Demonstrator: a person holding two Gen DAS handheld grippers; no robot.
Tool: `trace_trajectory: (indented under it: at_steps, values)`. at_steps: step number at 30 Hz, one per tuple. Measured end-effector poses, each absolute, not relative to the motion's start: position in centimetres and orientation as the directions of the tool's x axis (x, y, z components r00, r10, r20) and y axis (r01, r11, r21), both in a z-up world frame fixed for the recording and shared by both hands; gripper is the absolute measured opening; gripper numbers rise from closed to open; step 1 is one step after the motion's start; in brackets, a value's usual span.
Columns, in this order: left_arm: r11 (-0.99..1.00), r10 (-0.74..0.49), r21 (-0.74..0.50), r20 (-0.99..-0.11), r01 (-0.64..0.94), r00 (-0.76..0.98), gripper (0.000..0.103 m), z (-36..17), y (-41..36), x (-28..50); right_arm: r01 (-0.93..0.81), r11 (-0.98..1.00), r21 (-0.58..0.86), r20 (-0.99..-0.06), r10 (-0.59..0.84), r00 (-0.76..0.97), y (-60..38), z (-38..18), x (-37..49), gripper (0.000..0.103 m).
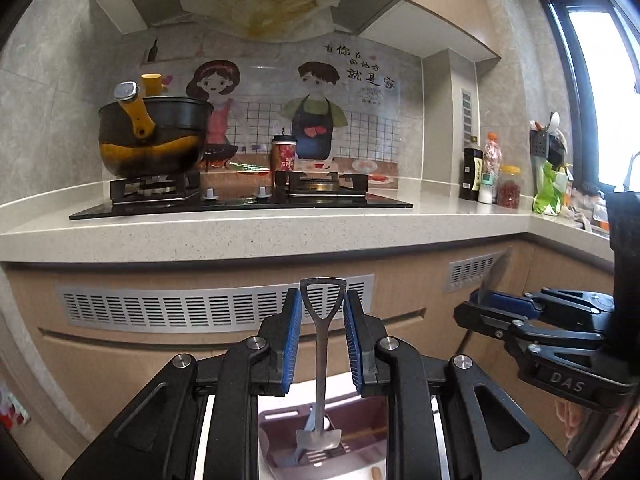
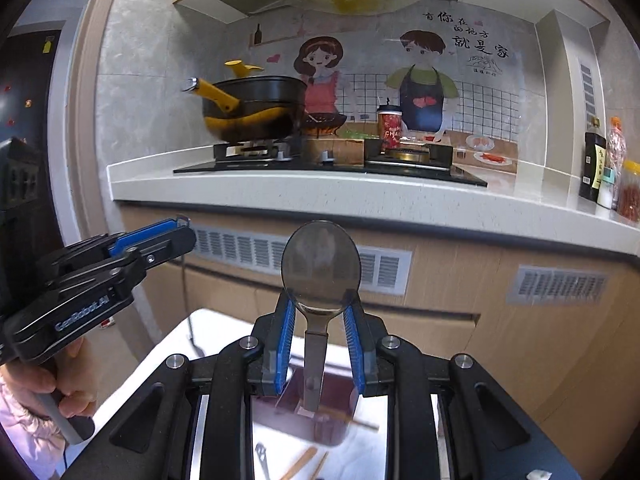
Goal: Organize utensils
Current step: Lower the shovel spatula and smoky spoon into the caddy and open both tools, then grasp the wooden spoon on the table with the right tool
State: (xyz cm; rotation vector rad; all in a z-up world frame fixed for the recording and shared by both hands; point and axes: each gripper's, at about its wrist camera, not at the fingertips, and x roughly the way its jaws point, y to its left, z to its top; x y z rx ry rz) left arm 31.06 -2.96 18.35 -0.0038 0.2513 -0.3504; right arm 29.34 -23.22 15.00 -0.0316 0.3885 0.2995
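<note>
My left gripper (image 1: 322,300) is shut on the handle of a small shovel-shaped metal spoon (image 1: 320,364), which hangs blade down over a mauve utensil holder (image 1: 276,440). My right gripper (image 2: 319,312) is shut on a large metal spoon (image 2: 320,266) just below its bowl; the bowl points up and the handle hangs over the mauve holder (image 2: 332,428). The right gripper also shows in the left wrist view (image 1: 486,306), and the left gripper in the right wrist view (image 2: 176,228).
Both grippers are above a white table (image 2: 168,356) in front of a kitchen counter (image 1: 280,228). A fork (image 2: 262,456) and wooden chopsticks (image 2: 304,460) lie on the table. A yellow-handled pot (image 1: 156,140) sits on the stove (image 1: 240,200); bottles (image 1: 484,168) stand at the right.
</note>
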Motion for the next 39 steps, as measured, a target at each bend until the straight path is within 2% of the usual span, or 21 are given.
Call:
trace_trajectory:
  at_steps: [7,13,15,17,19,20,22,23,26,28,30,32,34,39]
  values:
    - [0.938,-0.346,-0.077,-0.290,0.339,0.892,0.022,15.7,-3.1,34.1,-0.268,0.963,0.017,-0.417,0.250,0.874,-22.3,13.2,33.2,0.022]
    - [0.930,-0.367,-0.151,-0.399,0.335,0.840,0.023,10.4,-2.9,36.9,-0.252,0.967,0.026,-0.494,0.232,0.838,-21.3,8.7,36.4,0.022]
    - [0.925,-0.381,-0.175,-0.452,0.339,0.807,0.027,8.5,-2.9,37.8,-0.260,0.965,0.035,-0.549,0.236,0.802,-20.9,6.8,37.4,0.024]
    - [0.925,-0.380,-0.195,-0.494,0.326,0.782,0.034,6.9,-2.7,38.4,-0.268,0.961,0.062,-0.614,0.249,0.749,-20.7,4.7,38.5,0.032]
    - [0.927,-0.374,-0.223,-0.516,0.301,0.771,0.044,5.8,-2.1,38.6,-0.259,0.961,0.095,-0.645,0.258,0.719,-20.8,3.4,39.0,0.053]
    - [0.928,-0.372,-0.238,-0.518,0.288,0.770,0.044,5.5,-1.8,38.5,-0.245,0.962,0.118,-0.642,0.262,0.720,-21.2,2.9,38.8,0.055]
    - [0.929,-0.365,-0.254,-0.517,0.269,0.774,0.046,5.0,-1.0,37.7,-0.226,0.965,0.133,-0.625,0.259,0.736,-21.7,2.7,37.8,0.056]
    - [0.933,-0.354,-0.254,-0.519,0.255,0.778,0.052,4.8,-0.7,37.2,-0.225,0.965,0.132,-0.612,0.258,0.748,-21.8,2.9,37.1,0.057]
    - [0.947,-0.316,-0.231,-0.535,0.224,0.783,0.057,3.9,-0.2,35.1,-0.214,0.972,0.098,-0.544,0.232,0.806,-22.5,3.5,34.1,0.072]
    - [0.956,-0.289,-0.201,-0.556,0.212,0.779,0.058,3.1,-0.2,33.7,-0.205,0.976,0.071,-0.496,0.212,0.842,-22.6,4.0,32.0,0.089]
    - [0.966,-0.259,-0.173,-0.582,0.194,0.771,0.063,1.9,-0.2,32.2,-0.195,0.980,0.048,-0.445,0.196,0.874,-22.8,4.4,29.6,0.098]
    - [0.969,-0.245,-0.164,-0.610,0.183,0.754,0.069,0.6,0.0,30.9,-0.189,0.981,0.041,-0.415,0.189,0.890,-23.0,4.4,27.6,0.101]
    - [0.969,-0.248,-0.169,-0.640,0.181,0.727,0.069,-0.8,0.1,29.7,-0.198,0.979,0.045,-0.414,0.199,0.888,-23.1,4.2,26.3,0.103]
    - [0.971,-0.237,-0.164,-0.711,0.172,0.662,0.070,-4.5,0.2,26.7,-0.225,0.974,-0.002,-0.485,0.196,0.852,-22.2,1.8,24.5,0.103]
